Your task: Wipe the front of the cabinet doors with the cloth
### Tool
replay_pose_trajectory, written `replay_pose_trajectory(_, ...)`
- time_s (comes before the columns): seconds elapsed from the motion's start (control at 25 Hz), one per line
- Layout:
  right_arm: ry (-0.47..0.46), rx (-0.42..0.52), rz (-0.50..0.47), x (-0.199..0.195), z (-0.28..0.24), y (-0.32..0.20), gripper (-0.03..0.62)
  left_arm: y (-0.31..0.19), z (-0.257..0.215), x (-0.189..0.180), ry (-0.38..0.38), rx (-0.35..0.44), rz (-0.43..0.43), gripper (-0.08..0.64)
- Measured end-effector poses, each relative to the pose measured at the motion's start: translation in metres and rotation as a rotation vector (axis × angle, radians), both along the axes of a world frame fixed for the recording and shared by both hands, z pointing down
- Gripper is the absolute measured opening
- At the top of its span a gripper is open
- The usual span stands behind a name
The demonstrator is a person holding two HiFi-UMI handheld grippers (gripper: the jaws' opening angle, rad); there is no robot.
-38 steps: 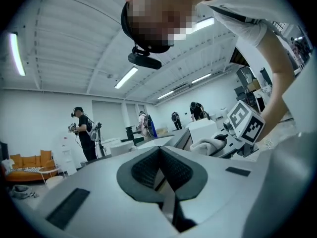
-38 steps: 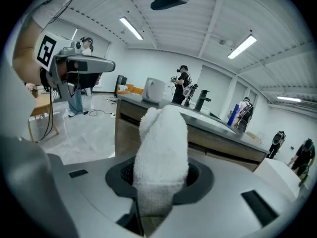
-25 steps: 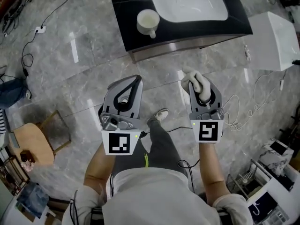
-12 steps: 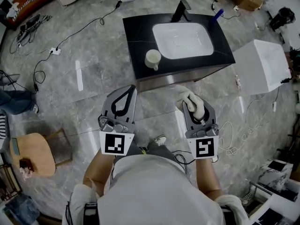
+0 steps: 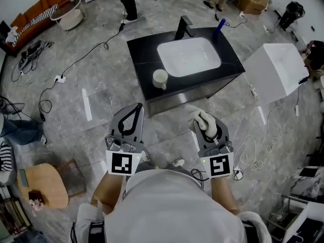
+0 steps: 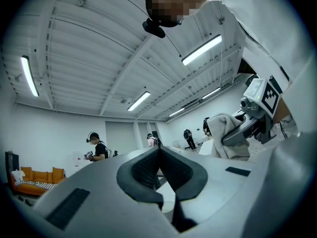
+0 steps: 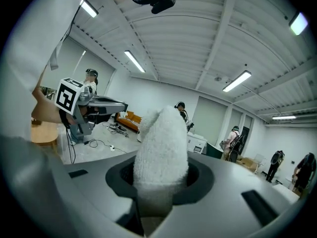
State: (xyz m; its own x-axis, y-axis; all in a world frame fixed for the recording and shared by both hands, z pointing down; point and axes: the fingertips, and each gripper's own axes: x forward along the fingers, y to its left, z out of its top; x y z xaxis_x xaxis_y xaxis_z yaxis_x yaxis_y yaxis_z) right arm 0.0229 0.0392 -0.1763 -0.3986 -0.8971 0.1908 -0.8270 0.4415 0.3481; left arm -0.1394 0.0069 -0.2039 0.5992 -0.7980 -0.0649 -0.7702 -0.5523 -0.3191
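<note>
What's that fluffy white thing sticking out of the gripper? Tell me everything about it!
It is the cloth, white and fluffy like a towel. It is bunched into a rounded lump that sticks out from between the jaws of the right gripper, which are shut on it. Nothing else touches it. It is held in the air above the grey floor, short of the black sink cabinet, not yet against its doors.

Open test hall staged as a mock home, not a real one: freestanding sink cabinet (image 5: 142,54) alone on grey stone-tile floor (image 5: 101,115), loose cables (image 5: 83,59) and power strip (image 5: 61,78) across it, ribbed white ceiling (image 6: 89,43) with strip lights (image 6: 200,49), orange sofa (image 6: 34,175), several people (image 6: 97,149) in headsets.
</note>
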Motion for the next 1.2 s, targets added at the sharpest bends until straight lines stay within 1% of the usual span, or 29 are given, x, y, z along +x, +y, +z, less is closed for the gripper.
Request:
replay_pose_trajectory(0.16, -0.034, 0.009, -0.009, -0.005, -0.002, 0.002, 0.135, 0.005, -0.003, 0.012, 0.007, 0.003, 0.029, 0.018)
replay_pose_trajectory(0.32, -0.075, 0.017, -0.02, -0.007, -0.004, 0.008, 0.135, 0.012, -0.003, 0.015, -0.013, -0.001, 0.041, 0.018)
replay_pose_trajectory(0.44, -0.089, 0.013, -0.006, 0.001, -0.008, 0.014, 0.135, 0.015, -0.006, 0.021, -0.036, 0.01, 0.053, 0.018)
replay_pose_trajectory(0.6, -0.104, 0.022, 0.012, 0.014, -0.01, 0.015, 0.135, 0.017, -0.012, 0.029, -0.01, 0.024, 0.047, 0.018)
replay_pose_trajectory(0.72, -0.129, 0.029, 0.027, 0.021, -0.012, 0.014, 0.135, 0.02, -0.012, 0.034, -0.018, 0.022, 0.044, 0.018)
replay_pose_trajectory(0.92, -0.121, 0.039, 0.014, 0.03, -0.017, 0.015, 0.135, 0.026, -0.014, 0.047, -0.016, 0.026, 0.048, 0.018)
replay_pose_trajectory(1.2, -0.095, 0.033, 0.019, 0.056, -0.018, 0.021, 0.135, 0.031, -0.017, 0.075, -0.025, 0.032, 0.066, 0.018)
